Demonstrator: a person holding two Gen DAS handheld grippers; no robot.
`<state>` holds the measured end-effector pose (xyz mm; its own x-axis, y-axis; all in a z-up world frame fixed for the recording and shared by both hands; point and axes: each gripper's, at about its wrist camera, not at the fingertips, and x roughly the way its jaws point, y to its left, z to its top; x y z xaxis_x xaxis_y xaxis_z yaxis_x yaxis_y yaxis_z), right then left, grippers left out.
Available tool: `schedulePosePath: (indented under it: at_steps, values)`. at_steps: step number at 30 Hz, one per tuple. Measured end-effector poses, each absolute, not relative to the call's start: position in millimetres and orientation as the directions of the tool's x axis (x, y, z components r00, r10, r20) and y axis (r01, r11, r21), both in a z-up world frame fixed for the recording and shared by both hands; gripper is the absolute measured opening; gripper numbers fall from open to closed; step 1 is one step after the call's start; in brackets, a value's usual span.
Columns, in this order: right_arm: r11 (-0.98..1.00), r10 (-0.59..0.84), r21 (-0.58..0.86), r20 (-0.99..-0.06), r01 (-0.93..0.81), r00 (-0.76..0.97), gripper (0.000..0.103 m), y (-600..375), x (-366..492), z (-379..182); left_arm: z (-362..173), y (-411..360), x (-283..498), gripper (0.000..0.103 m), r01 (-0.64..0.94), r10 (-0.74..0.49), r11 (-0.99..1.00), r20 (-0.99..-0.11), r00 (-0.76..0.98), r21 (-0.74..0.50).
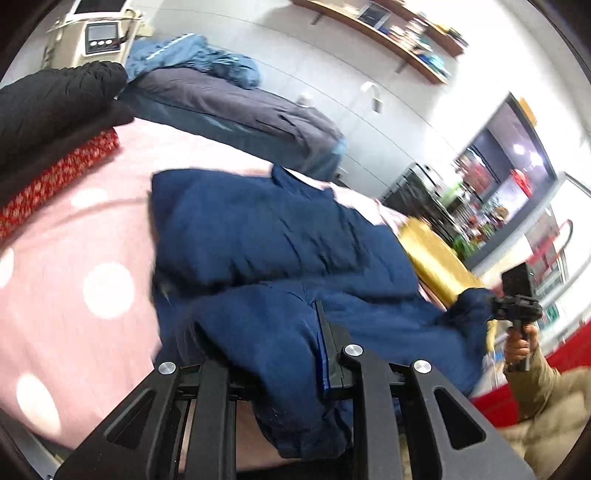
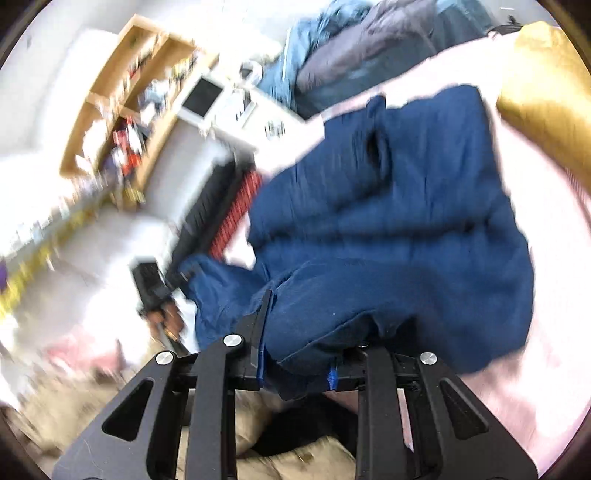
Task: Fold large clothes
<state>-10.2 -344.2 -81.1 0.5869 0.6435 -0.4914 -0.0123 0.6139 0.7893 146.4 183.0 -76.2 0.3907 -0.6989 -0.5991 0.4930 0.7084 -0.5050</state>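
While both my left fingers [image 1: 258, 354] and right fingers [image 2: 295, 354] grip its near hem, the puffy navy-blue quilted jacket [image 1: 266, 236] lies across the pink white-dotted bedspread [image 1: 74, 258].

This looks like a lived-in home room. A bed spread with a pink polka-dot sheet [image 1: 92, 229] fills the middle; at its far edge lie heaped clothes [image 1: 207, 70], and folded garments [image 1: 55, 147] sit on its left side. On the white wall beyond the bed hang wooden shelves [image 1: 399, 33] crowded with books.
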Motion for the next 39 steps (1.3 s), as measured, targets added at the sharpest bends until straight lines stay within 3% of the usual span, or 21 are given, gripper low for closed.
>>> schedulePosePath:
  at_steps: [7, 15, 17, 20, 23, 24, 25, 26, 30, 32, 34, 36, 39]
  values:
    - [0.501, 0.607, 0.861, -0.423, 0.089, 0.672, 0.023, -419, 78, -70, -67, 147, 266, 0.019, 0.384, -0.663, 0.748, -0.646, 0.379, -0.542]
    - [0.457, 0.524, 0.859, -0.470, 0.231, 0.711, 0.023, -460, 166, -100, -84, 110, 350, 0.021, 0.227, -0.629, 0.776, -0.693, 0.351, -0.589]
    - [0.446, 0.515, 0.853, -0.492, 0.270, 0.702, 0.023, -469, 178, -113, -96, 113, 362, 0.024, 0.165, -0.662, 0.744, -0.683, 0.309, -0.647]
    - [0.408, 0.511, 0.854, -0.506, 0.321, 0.695, 0.023, -480, 190, -134, -108, 132, 371, 0.039, 0.064, -0.765, 0.621, -0.587, 0.266, -0.781]
    - [0.383, 0.508, 0.852, -0.516, 0.356, 0.690, 0.023, -490, 203, -154, -103, 160, 371, 0.062, 0.011, -0.811, 0.534, -0.508, 0.291, -0.846]
    - [0.381, 0.505, 0.850, -0.522, 0.365, 0.688, 0.023, -491, 207, -158, -97, 169, 368, 0.085, 0.007, -0.776, 0.568, -0.533, 0.337, -0.823]
    - [0.379, 0.501, 0.847, -0.526, 0.373, 0.687, 0.023, -491, 210, -161, -85, 183, 363, 0.096, 0.002, -0.693, 0.647, -0.587, 0.419, -0.762]
    - [0.371, 0.499, 0.847, -0.528, 0.382, 0.687, 0.023, -493, 214, -166, -76, 194, 358, 0.096, 0.012, -0.628, 0.704, -0.613, 0.479, -0.711]
    - [0.292, 0.503, 0.860, -0.510, 0.418, 0.698, 0.024, -501, 222, -190, -75, 209, 349, 0.096, 0.031, -0.577, 0.765, -0.662, 0.478, -0.644]
    - [0.217, 0.508, 0.874, -0.481, 0.434, 0.715, 0.030, -502, 222, -205, -85, 207, 340, 0.096, 0.023, -0.547, 0.795, -0.700, 0.460, -0.607]
    - [0.096, 0.527, 0.901, -0.406, 0.423, 0.746, 0.044, -502, 219, -219, -98, 204, 335, 0.096, 0.029, -0.545, 0.801, -0.710, 0.446, -0.598]
    - [0.008, 0.527, 0.923, -0.330, 0.384, 0.783, 0.068, -504, 214, -219, -111, 194, 327, 0.096, 0.027, -0.532, 0.816, -0.733, 0.423, -0.577]
    - [-0.021, 0.525, 0.944, -0.269, 0.328, 0.807, 0.082, -507, 204, -200, -130, 181, 320, 0.096, 0.036, -0.517, 0.833, -0.753, 0.407, -0.553]
